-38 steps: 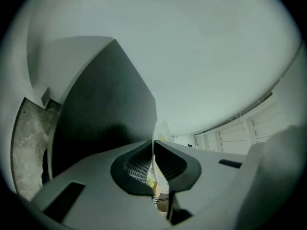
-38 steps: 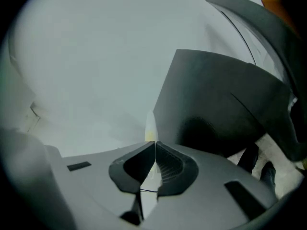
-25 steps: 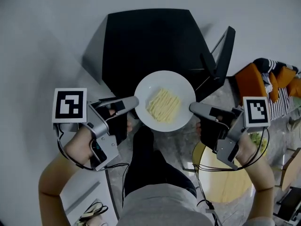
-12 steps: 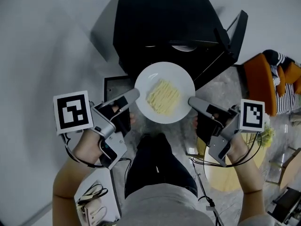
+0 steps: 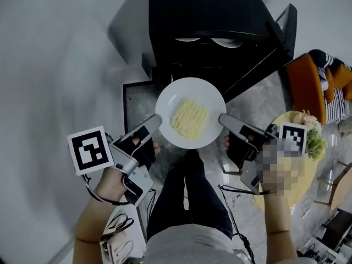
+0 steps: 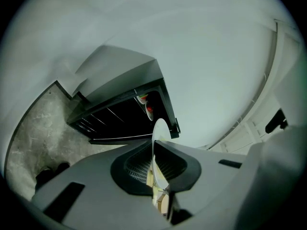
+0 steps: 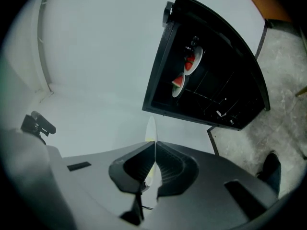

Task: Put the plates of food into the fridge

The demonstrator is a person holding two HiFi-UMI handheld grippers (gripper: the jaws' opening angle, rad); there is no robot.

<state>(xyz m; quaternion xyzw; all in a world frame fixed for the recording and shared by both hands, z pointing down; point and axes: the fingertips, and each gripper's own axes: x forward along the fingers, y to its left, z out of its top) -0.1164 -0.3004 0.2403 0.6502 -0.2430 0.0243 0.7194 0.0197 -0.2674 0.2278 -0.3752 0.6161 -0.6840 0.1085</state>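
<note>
A white plate (image 5: 190, 113) with pale yellow noodles (image 5: 189, 118) hangs in front of a low black fridge (image 5: 209, 26) whose door (image 5: 278, 43) stands open to the right. My left gripper (image 5: 155, 120) is shut on the plate's left rim, and my right gripper (image 5: 223, 120) is shut on its right rim. In the left gripper view the plate (image 6: 159, 143) shows edge-on between the jaws; likewise the plate (image 7: 150, 133) in the right gripper view. Two plates with red food (image 7: 187, 73) sit on a shelf inside the fridge (image 7: 211, 75).
A white wall (image 5: 60, 48) runs along the left behind the fridge. At the right stand a round yellow table (image 5: 300, 164) with greens and an orange chair (image 5: 305, 92). The person's legs (image 5: 187, 197) are below the plate on a grey stone floor (image 5: 137, 100).
The fridge has drawn nearer and its shelves with plates now show inside. The plate and both grippers have stayed level between the hands, with the grip unchanged.
</note>
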